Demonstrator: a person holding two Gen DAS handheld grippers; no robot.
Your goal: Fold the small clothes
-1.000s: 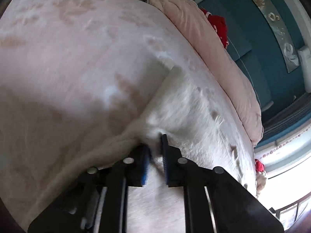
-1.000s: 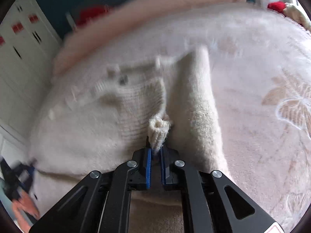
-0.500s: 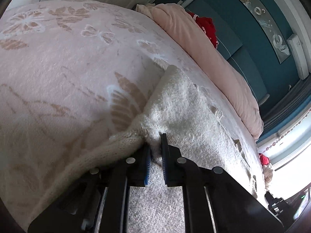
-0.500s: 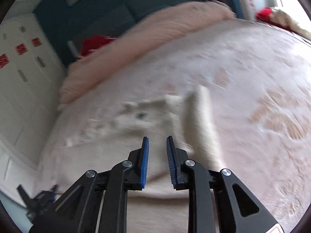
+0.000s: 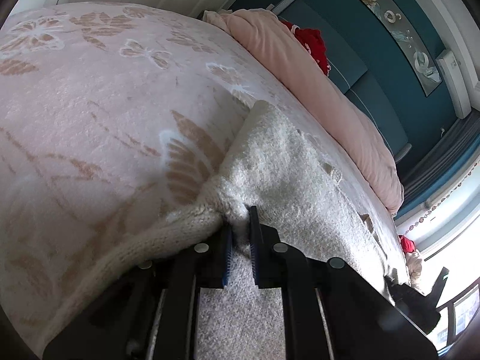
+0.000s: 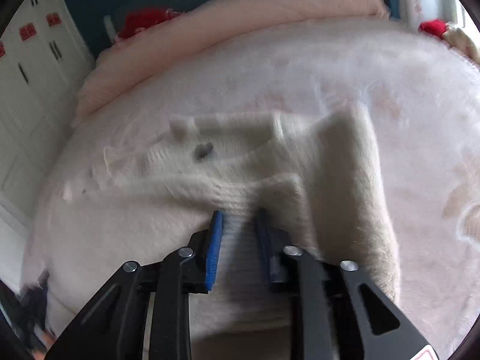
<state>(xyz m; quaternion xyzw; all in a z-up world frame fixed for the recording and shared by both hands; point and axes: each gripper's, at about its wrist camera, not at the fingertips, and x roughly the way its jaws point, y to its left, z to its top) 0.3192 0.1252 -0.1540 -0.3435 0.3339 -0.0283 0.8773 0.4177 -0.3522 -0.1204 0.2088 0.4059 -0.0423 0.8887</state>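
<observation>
A cream knitted sweater (image 5: 282, 165) lies on the pink flowered bedspread (image 5: 90, 96). My left gripper (image 5: 240, 219) is shut on a bunched fold of the sweater at its near edge. In the right wrist view the sweater (image 6: 234, 162) lies spread out with one side folded over as a long strip (image 6: 351, 162). My right gripper (image 6: 238, 219) is open, its blue-padded jaws low over the ribbed knit on either side of it, not closed on it. This view is blurred.
A rolled pink duvet (image 5: 315, 69) runs along the head of the bed, with red fabric (image 5: 312, 45) behind it. White wardrobe doors (image 6: 27, 69) stand to the left. A bright window (image 5: 450, 234) is at the right.
My right gripper let go of the sweater cuff, opened, lifted away, then came down open over the ribbed knit. My left gripper stays shut on its fold.
</observation>
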